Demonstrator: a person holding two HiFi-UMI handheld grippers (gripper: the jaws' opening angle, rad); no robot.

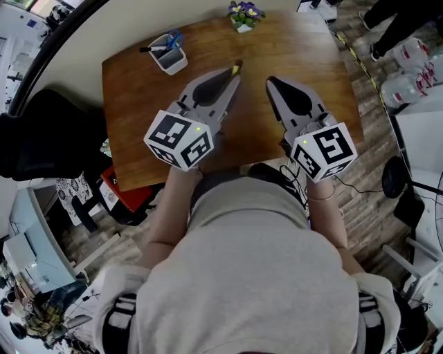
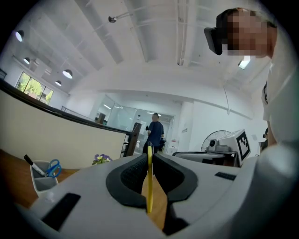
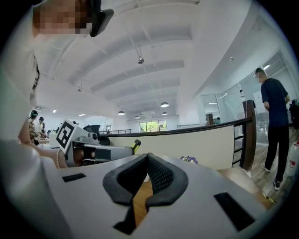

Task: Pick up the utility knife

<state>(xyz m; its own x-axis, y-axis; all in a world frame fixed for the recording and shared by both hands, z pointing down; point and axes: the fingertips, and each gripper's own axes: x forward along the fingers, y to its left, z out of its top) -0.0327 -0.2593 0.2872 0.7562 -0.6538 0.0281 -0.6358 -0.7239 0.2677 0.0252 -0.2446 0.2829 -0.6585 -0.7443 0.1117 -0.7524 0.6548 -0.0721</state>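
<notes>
The utility knife is a thin yellow strip standing on edge between the dark pads of my left gripper, which is shut on it. In the head view only the knife's yellow tip pokes out past the left gripper, held level above the wooden table. My right gripper hovers beside it to the right, its jaws shut with nothing between them. The right gripper view shows the knife's end sticking out of the left gripper.
A white pen holder with blue scissors and a marker stands at the table's far left. A small pot of purple flowers sits at the far edge. Water bottles stand on the floor to the right. A person in blue stands in the distance.
</notes>
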